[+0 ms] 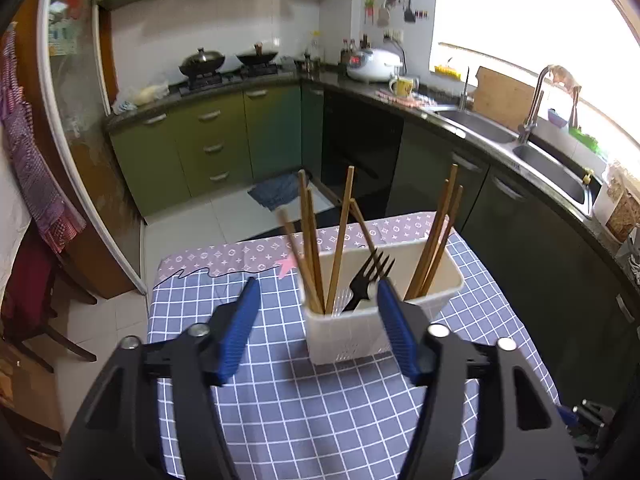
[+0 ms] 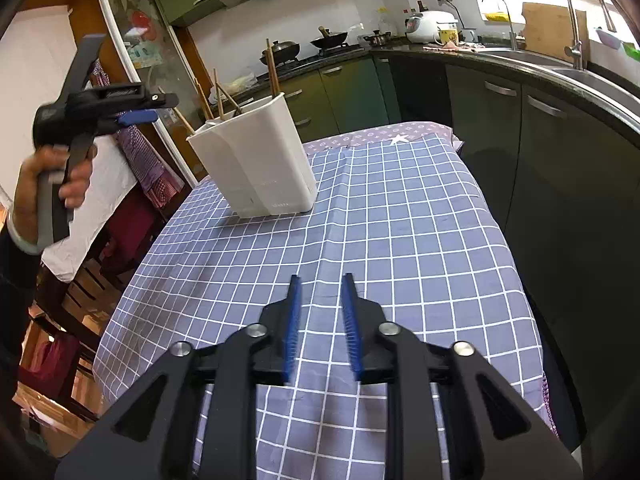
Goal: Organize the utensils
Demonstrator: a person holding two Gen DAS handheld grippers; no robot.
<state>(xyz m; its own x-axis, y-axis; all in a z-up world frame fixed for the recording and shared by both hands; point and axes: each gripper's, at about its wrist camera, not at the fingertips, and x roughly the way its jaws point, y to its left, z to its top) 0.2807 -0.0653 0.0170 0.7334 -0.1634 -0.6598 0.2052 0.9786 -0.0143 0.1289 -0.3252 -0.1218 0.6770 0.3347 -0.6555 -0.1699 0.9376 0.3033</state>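
**Both grippers empty, utensil holder loaded at the table's far end**

In the left wrist view the left gripper (image 1: 318, 292) hangs with its blue pads spread wide, nothing pinched between them. Behind the gap, in the centre of the frame, stands the white utensil holder (image 1: 352, 336) on the blue checked tablecloth (image 1: 304, 408). Wooden chopsticks (image 1: 310, 240) lean in its left section, more chopsticks (image 1: 438, 236) lean in the section on the right, and a black fork (image 1: 366, 280) stands tines-up in between (its handle is partly hidden by the right-hand pad).

Over to the right wrist view: the right gripper (image 2: 321, 292) sits at lower centre, its pads parted by a narrow gap, gripping nothing, with only tablecloth (image 2: 400, 220) showing between them. The holder (image 2: 256, 164) stands at upper left of centre, well apart from these fingers. At the far left edge, a hand (image 2: 48, 184) grips the handle of the left gripper (image 2: 136, 116), held up beside the holder and clear of the table.
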